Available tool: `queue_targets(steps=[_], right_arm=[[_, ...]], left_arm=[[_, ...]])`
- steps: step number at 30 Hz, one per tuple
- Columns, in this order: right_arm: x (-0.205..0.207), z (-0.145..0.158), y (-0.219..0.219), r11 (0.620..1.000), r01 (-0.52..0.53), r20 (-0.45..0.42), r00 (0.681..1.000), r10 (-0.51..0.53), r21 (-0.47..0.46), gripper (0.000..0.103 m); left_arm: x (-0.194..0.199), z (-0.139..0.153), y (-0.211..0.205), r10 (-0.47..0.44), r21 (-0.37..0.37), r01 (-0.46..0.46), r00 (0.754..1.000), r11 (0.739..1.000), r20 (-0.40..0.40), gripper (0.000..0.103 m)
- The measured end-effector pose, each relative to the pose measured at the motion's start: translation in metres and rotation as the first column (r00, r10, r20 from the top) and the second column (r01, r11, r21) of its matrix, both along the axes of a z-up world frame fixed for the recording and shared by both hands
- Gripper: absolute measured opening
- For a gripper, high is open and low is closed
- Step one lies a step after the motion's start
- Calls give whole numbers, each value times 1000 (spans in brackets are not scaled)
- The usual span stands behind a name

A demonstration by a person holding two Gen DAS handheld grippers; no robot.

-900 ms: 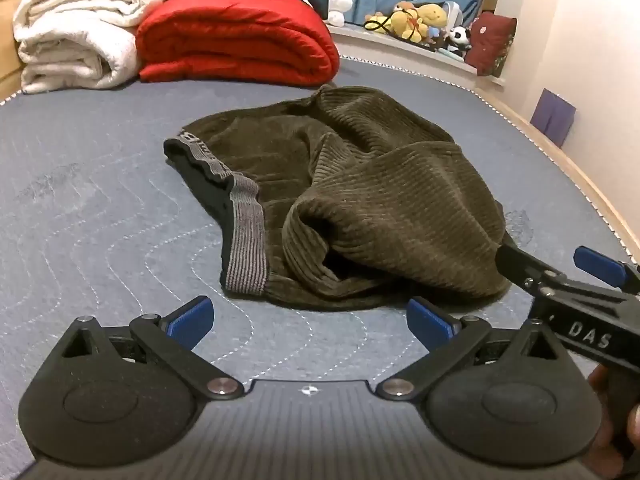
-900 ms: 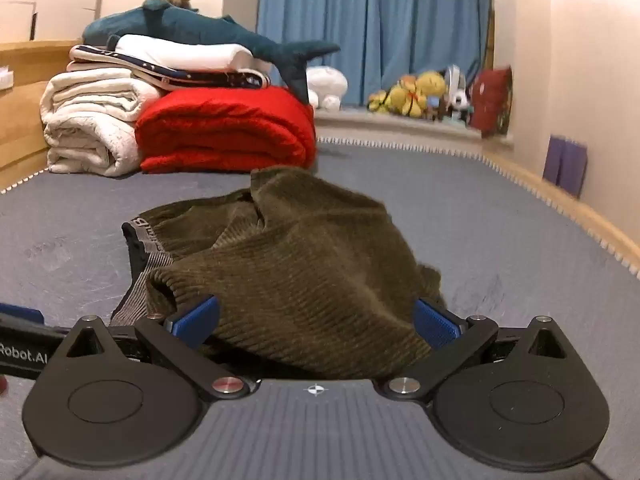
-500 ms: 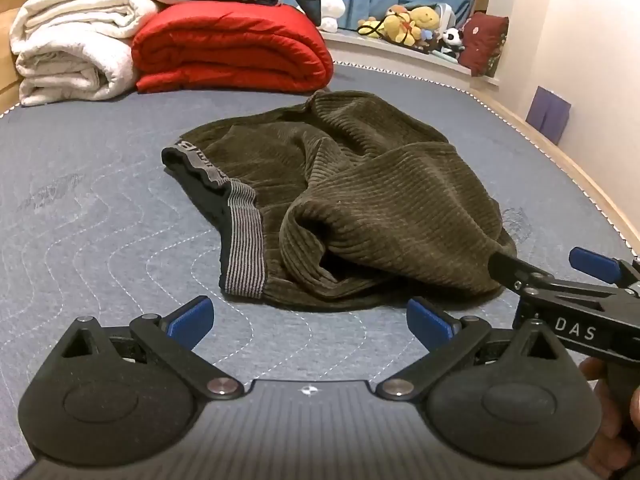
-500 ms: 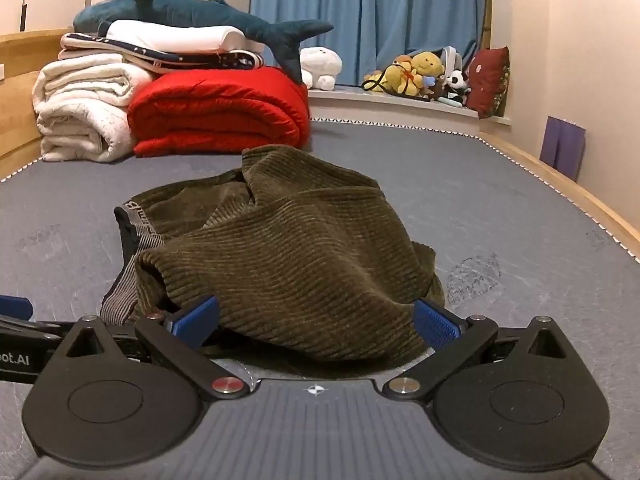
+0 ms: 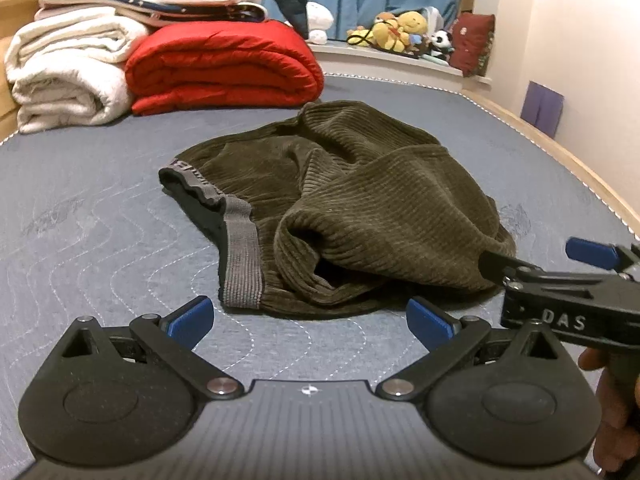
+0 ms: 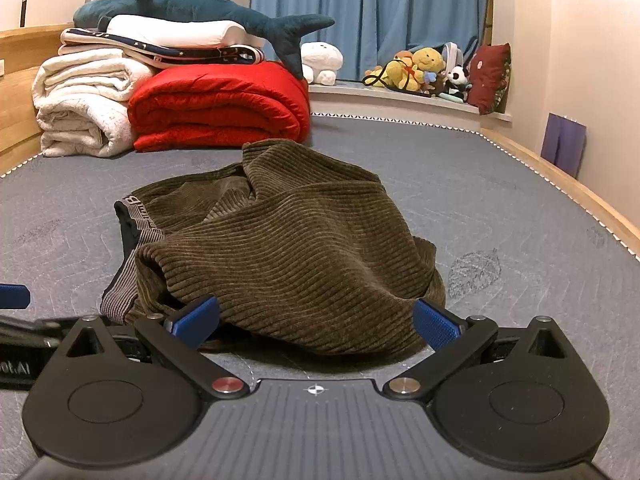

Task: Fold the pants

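Observation:
Olive-green corduroy pants [image 5: 360,208] lie crumpled in a heap on the grey quilted mattress [image 5: 80,240], their grey elastic waistband [image 5: 240,256] turned toward the near left. My left gripper [image 5: 310,322] hovers open just short of the heap's near edge, with only mattress between its blue pads. In the right wrist view the same pants [image 6: 296,256] fill the middle, and my right gripper [image 6: 316,322] stands open at the front fold, a pad on either side of the bulging cloth without pressing it. The right gripper [image 5: 560,264] also shows at the right of the left wrist view.
A red folded quilt [image 5: 224,68] and white folded blankets [image 5: 68,68] are stacked at the far end, with a blue plush shark [image 6: 200,8] on top. Stuffed toys [image 6: 420,68] line the sill by the blue curtain. The wooden bed rim [image 6: 560,184] runs along the right.
Both views have tilted up a little, so more of the far bedding and curtain shows. The pants lie as before, and both grippers have stayed open near their front edge.

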State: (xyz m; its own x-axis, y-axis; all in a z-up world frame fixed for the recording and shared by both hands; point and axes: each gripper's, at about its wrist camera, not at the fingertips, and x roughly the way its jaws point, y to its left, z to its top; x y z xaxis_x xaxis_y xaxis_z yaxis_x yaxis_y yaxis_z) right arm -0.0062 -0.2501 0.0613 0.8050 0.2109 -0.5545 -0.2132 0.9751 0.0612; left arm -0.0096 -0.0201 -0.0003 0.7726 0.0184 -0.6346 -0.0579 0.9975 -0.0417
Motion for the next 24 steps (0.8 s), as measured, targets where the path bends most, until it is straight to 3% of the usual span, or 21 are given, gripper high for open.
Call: queue_targets(steps=[24], right_arm=[[3, -1, -3, 1000, 25, -9, 1000, -25, -5, 102]], left_arm=[[0, 0, -3, -45, -24, 44, 999, 999, -24, 102]])
